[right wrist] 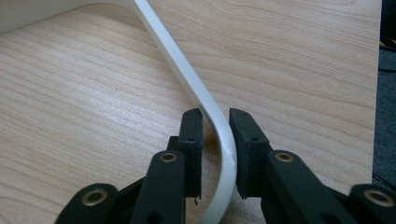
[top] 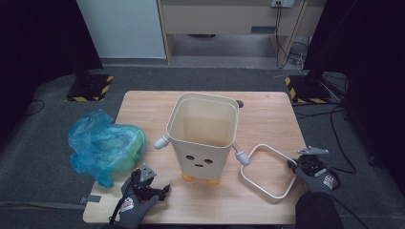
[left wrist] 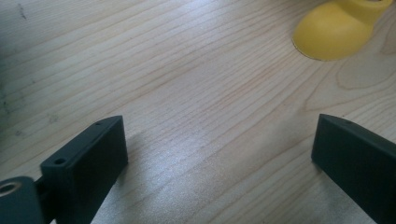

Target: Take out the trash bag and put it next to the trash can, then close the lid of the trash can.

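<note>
A cream bin (top: 203,138) with a drawn face, two stub arms and yellow feet (top: 188,177) stands upright in the middle of the wooden table (top: 143,109). A white square ring (top: 256,187) lies flat to its right. My right gripper (top: 292,164) is at the ring's near right corner. In the right gripper view its jaws (right wrist: 215,116) are closed on that curved corner of the ring (right wrist: 187,74). My left gripper (top: 162,191) rests low at the front left of the bin. Its jaws (left wrist: 219,123) stand wide open over bare wood, with one yellow foot (left wrist: 331,37) ahead of them.
A crumpled blue and green plastic bag (top: 102,143) lies on the table's left edge, beside the left hand. Dark floor surrounds the table, with black stands and cables behind it.
</note>
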Tool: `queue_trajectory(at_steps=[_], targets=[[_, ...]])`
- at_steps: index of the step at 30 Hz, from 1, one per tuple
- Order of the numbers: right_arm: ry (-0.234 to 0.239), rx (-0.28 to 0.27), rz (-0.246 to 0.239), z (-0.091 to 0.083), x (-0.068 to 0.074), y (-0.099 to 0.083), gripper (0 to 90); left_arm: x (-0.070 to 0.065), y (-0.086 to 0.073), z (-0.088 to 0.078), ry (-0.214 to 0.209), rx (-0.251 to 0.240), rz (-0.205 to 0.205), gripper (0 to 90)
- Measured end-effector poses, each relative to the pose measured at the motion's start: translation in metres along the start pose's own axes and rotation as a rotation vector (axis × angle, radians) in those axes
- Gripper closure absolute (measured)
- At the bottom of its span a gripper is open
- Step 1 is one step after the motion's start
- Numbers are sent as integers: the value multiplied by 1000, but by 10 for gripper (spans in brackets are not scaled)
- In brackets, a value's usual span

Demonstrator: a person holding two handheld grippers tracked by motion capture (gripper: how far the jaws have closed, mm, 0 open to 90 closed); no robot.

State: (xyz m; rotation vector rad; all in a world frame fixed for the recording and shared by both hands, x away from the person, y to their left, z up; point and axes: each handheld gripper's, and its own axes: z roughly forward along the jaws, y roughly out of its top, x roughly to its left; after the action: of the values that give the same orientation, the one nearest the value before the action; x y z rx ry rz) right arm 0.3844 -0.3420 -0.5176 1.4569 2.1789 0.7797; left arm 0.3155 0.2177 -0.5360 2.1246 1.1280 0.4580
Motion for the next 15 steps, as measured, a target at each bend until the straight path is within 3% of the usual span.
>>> queue_trajectory(at_steps=[7, 15], targets=[[-11, 5, -30, 2, 0, 1, 789, -1, 0, 1, 0, 6, 1, 0], [-22, 15, -30, 2, 4, 3, 808, -1, 0, 1, -1, 4, 4, 0]])
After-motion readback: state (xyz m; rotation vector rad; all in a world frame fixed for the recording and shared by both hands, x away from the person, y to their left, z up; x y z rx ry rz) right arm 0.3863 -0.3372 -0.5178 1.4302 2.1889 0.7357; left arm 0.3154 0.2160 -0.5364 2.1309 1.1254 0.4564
